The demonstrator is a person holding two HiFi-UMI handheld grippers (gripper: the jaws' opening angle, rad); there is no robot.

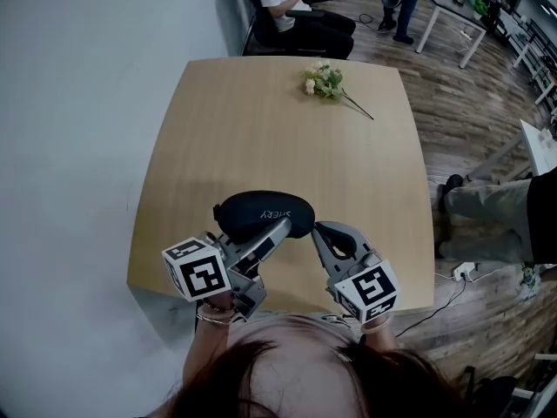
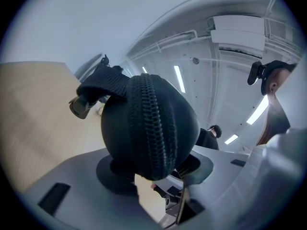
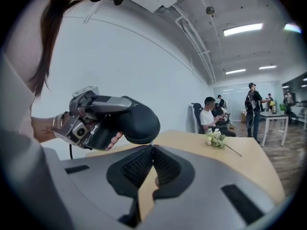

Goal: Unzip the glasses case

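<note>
We pinch the glasses case (image 1: 257,207) in our left tongs (image 1: 283,225) over the table (image 1: 261,120), its long axis left to right, our right tongs (image 3: 152,146) pressed together at its right end, perhaps on the pull.

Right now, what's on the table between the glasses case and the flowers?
Nothing: the head view shows only bare table between the glasses case and the flowers.

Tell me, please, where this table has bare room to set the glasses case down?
Bare: the wide middle of the table, between the flowers at the far edge and the glasses case, and both side strips. Crowded: the near edge, where the left hand-held gripper holds the case and the right hand-held gripper meets it.
</note>
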